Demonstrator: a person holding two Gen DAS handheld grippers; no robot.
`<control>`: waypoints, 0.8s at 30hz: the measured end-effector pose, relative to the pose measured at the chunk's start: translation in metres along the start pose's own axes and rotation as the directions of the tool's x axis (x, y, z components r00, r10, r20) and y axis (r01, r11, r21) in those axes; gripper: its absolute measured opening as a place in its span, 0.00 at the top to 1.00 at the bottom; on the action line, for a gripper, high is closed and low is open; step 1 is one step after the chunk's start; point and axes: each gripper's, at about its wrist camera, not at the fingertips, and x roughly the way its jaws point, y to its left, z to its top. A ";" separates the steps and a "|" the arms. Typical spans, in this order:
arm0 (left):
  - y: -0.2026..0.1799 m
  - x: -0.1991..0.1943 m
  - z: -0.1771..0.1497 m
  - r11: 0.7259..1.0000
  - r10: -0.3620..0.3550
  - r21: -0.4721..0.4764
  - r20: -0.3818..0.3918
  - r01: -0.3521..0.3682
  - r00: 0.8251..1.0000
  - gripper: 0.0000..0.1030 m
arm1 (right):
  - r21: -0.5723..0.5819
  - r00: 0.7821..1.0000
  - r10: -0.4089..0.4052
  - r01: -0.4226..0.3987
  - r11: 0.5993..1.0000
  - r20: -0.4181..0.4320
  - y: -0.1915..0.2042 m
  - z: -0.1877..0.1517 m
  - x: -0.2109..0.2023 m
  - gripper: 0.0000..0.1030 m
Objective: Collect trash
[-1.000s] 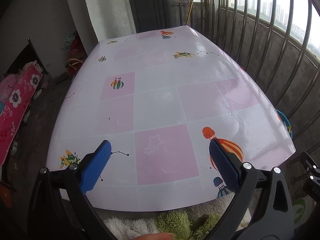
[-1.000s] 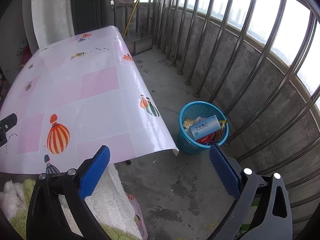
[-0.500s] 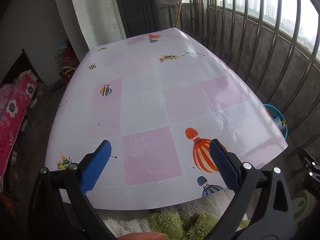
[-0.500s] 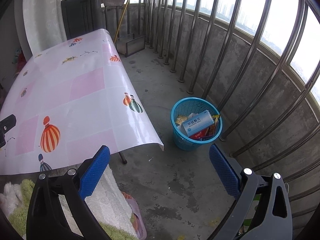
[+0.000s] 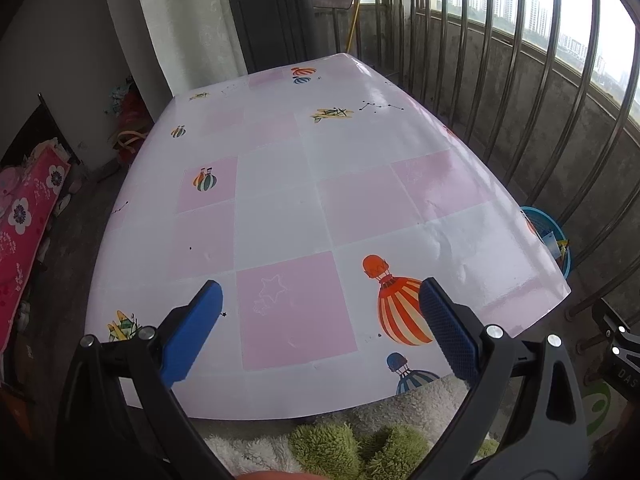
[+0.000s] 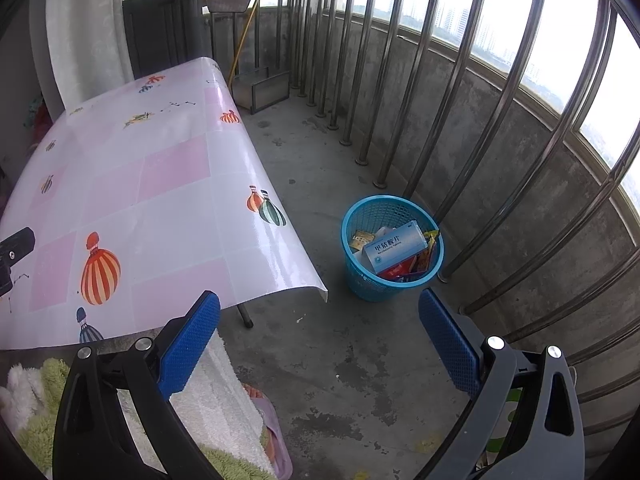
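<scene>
Left gripper (image 5: 320, 312) is hovering over the bench (image 5: 280, 208) w/ jaws spread, holding nothing. Right gripper (image 6: 320, 324) is hanging over the floor, jaws released too. Trash, incl. a medicine box (image 6: 394, 246), is sitting in the blue basket (image 6: 360, 276) beside the bench.

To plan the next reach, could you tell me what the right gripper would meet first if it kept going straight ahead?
Probably bare concrete floor: the open right gripper points down past the table's corner, short of the blue basket. Depth is hard to judge.
</scene>
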 end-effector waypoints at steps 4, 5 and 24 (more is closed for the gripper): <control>-0.001 0.000 0.001 1.000 -0.009 0.004 -0.003 0.009 1.000 0.08 | 0.004 1.000 -0.008 0.008 1.000 0.001 0.000 0.000 -0.001 0.06; -0.002 0.001 0.000 1.000 -0.012 0.005 -0.004 0.012 1.000 0.08 | 0.005 1.000 -0.010 0.010 1.000 0.001 -0.001 0.000 -0.001 0.06; -0.001 0.003 -0.001 1.000 -0.021 -0.005 -0.016 0.021 1.000 0.08 | 0.009 1.000 -0.013 0.013 1.000 -0.002 -0.005 0.002 -0.001 0.06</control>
